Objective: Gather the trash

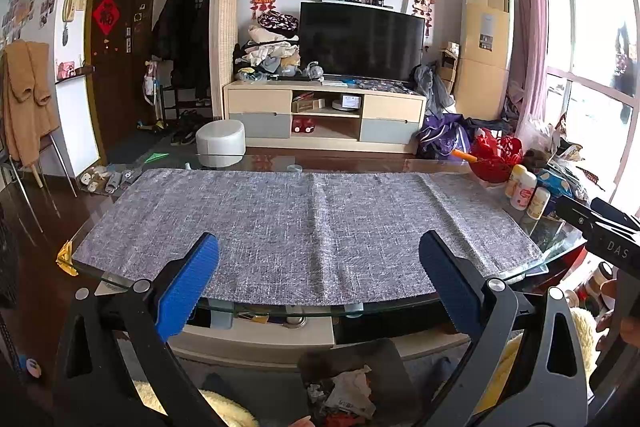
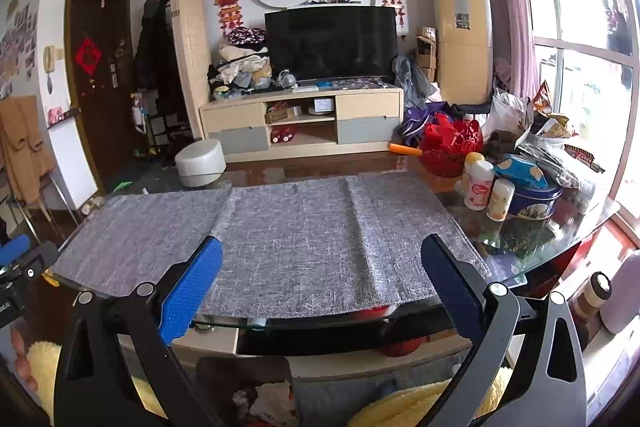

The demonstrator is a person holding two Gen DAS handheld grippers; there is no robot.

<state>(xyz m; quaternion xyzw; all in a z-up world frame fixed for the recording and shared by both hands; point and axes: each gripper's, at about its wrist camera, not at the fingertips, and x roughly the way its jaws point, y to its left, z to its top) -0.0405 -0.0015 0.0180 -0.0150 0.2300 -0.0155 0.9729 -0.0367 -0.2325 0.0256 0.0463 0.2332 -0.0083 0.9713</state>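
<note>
Nearest me, below the glass table [image 1: 120, 277] edge, crumpled trash [image 1: 348, 393] fills a dark bin [image 1: 386, 355]. My left gripper [image 1: 319, 281] and right gripper [image 2: 322, 281] gape empty over the table's grey mat [image 1: 304, 223]; bottles [image 2: 479, 185] stand beyond.

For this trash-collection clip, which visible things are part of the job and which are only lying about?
Part of the job:
- dark bin of crumpled paper trash below the table edge
- left gripper, open and empty
- right gripper, open and empty

Lying about:
- grey woven table mat, with no trash visible on it
- white plastic bottles
- red openwork basket
- blue round tin
</note>
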